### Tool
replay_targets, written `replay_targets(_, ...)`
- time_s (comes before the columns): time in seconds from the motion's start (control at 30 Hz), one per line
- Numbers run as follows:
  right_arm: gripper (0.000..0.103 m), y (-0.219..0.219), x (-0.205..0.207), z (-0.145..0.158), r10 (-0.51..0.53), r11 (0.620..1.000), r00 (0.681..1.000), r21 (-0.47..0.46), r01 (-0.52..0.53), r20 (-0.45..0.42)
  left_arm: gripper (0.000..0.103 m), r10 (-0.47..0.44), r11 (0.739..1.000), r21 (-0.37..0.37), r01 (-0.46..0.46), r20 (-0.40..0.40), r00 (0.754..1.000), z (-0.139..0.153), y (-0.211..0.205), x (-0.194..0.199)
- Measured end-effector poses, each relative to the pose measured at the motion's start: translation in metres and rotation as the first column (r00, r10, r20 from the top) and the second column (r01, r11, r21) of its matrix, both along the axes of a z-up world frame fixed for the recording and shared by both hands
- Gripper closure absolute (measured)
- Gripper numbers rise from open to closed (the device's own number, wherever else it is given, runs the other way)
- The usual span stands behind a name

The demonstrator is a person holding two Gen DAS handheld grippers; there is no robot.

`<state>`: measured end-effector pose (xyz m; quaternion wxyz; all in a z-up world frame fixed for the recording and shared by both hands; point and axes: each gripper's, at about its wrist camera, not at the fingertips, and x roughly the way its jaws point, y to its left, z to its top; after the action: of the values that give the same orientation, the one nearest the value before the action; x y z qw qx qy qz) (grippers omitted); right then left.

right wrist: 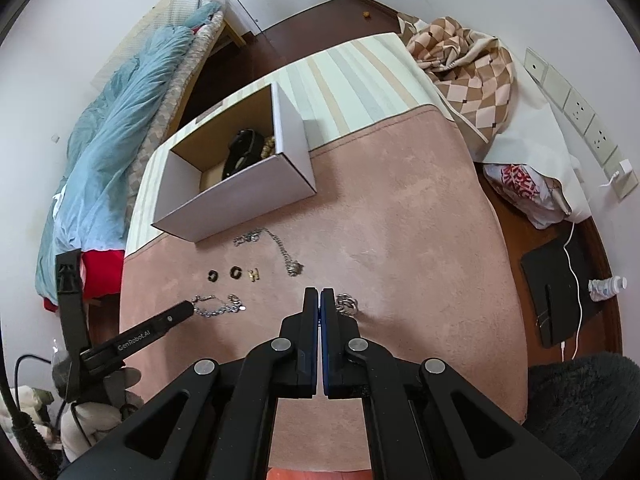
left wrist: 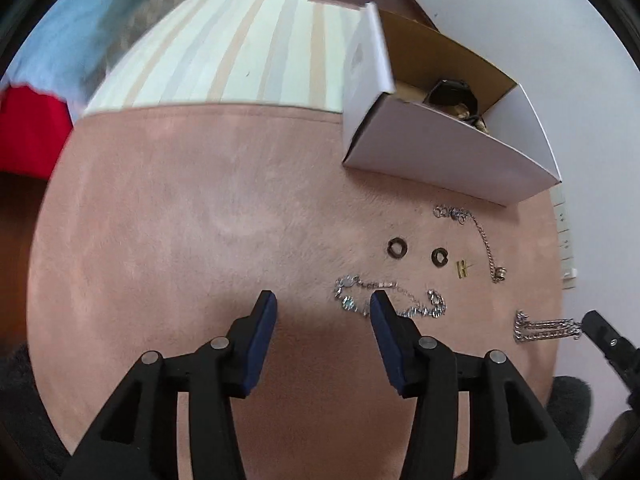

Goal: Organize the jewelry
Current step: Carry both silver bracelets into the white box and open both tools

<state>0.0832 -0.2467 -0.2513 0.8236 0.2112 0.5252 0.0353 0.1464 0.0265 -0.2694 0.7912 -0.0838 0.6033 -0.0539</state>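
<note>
While the left hand-held gripper (left wrist: 323,304) gapes empty, the crystal bracelet (left wrist: 352,300) lies beside its right finger.

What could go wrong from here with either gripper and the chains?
1. The left gripper is open, but the sparkly bracelet lies mostly beyond and right of its gap. Closing now may catch only a loop, or the fuzzy blanket.
2. The right gripper is shut at one end of the chunky chain. If it pinches anything, it is only an end link, so the chain could slip off before reaching the box.
</note>
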Motion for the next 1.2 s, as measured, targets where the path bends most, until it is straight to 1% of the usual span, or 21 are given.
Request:
replay_targets(0.1,0.102,-0.004,0.001,-0.004,-0.015,1.000,1.000,0.000,0.015,-0.009,0.057,-0.042,0.995,0.088,0.040,0.023,0.999,-0.001,-0.016,0.001)
replay_targets(0.2,0.102,-0.006,0.001,-0.005,-0.020,1.000,1.000,-0.005,0.020,-0.012,0.059,-0.128,0.974,0.194,0.114,0.062,0.990,-0.004,-0.036,-0.004)
replay_targets(0.23,0.102,-0.007,0.001,-0.005,-0.023,1.000,1.000,-0.005,0.023,-0.014,0.065,-0.149,0.971,0.202,0.131,0.073,0.986,-0.004,-0.040,-0.007)
replay_targets(0.27,0.102,-0.008,0.001,-0.006,-0.026,1.000,1.000,-0.007,0.026,-0.014,0.077,-0.164,0.970,0.196,0.145,0.084,0.983,-0.003,-0.043,-0.009)
replay_targets(0.3,0.102,-0.009,0.001,-0.007,-0.029,1.000,0.999,-0.011,0.029,-0.015,0.085,-0.177,0.968,0.194,0.158,0.085,0.981,-0.002,-0.046,-0.010)
replay_targets(0.33,0.102,-0.009,0.001,-0.007,-0.032,0.999,0.999,-0.009,0.032,-0.017,0.100,-0.181,0.971,0.176,0.164,0.080,0.980,-0.002,-0.047,-0.010)
replay_targets(0.37,0.102,-0.010,0.002,-0.008,-0.035,0.999,0.999,-0.005,0.035,-0.020,0.101,-0.175,0.977,0.138,0.164,0.073,0.982,-0.003,-0.046,-0.012)
replay_targets(0.4,0.102,-0.011,0.002,-0.009,-0.038,0.999,0.999,0.004,0.038,-0.022,0.102,-0.157,0.985,0.080,0.152,0.065,0.985,-0.004,-0.044,-0.011)
replay_targets(0.43,0.102,-0.011,0.002,-0.010,-0.039,0.999,0.999,0.010,0.039,-0.023,0.102,-0.132,0.991,0.024,0.131,0.053,0.990,-0.004,-0.039,-0.010)
replay_targets(0.47,0.102,-0.010,0.001,-0.009,-0.038,0.999,0.999,0.019,0.038,-0.022,0.102,-0.111,0.994,-0.016,0.112,0.041,0.993,-0.005,-0.034,-0.010)
replay_targets(0.53,0.102,-0.009,0.000,-0.005,-0.034,0.999,0.999,0.028,0.034,-0.014,0.103,-0.079,0.995,-0.057,0.081,0.033,0.996,-0.003,-0.024,-0.013)
replay_targets(0.6,0.102,-0.008,-0.001,0.000,-0.029,0.999,1.000,0.038,0.029,-0.002,0.103,-0.060,0.996,-0.067,0.063,0.047,0.997,0.004,-0.015,-0.018)
replay_targets(0.7,0.102,-0.006,-0.001,0.009,-0.025,0.998,1.000,0.058,0.024,0.017,0.103,-0.047,0.994,-0.097,0.055,0.079,0.996,0.025,-0.006,-0.028)
replay_targets(0.83,0.102,-0.001,0.000,0.021,-0.013,0.997,0.999,0.076,0.010,0.040,0.103,-0.048,0.991,-0.119,0.063,0.127,0.991,0.050,0.002,-0.032)
replay_targets(1.03,0.102,0.010,0.007,0.043,0.023,0.994,0.997,0.102,-0.031,0.075,0.103,-0.063,0.984,-0.151,0.096,0.214,0.975,0.096,0.007,-0.025)
replay_targets(1.2,0.102,0.022,0.028,0.075,0.070,0.991,0.989,0.104,-0.083,0.129,0.103,-0.094,0.975,-0.171,0.144,0.274,0.957,0.136,0.001,-0.007)
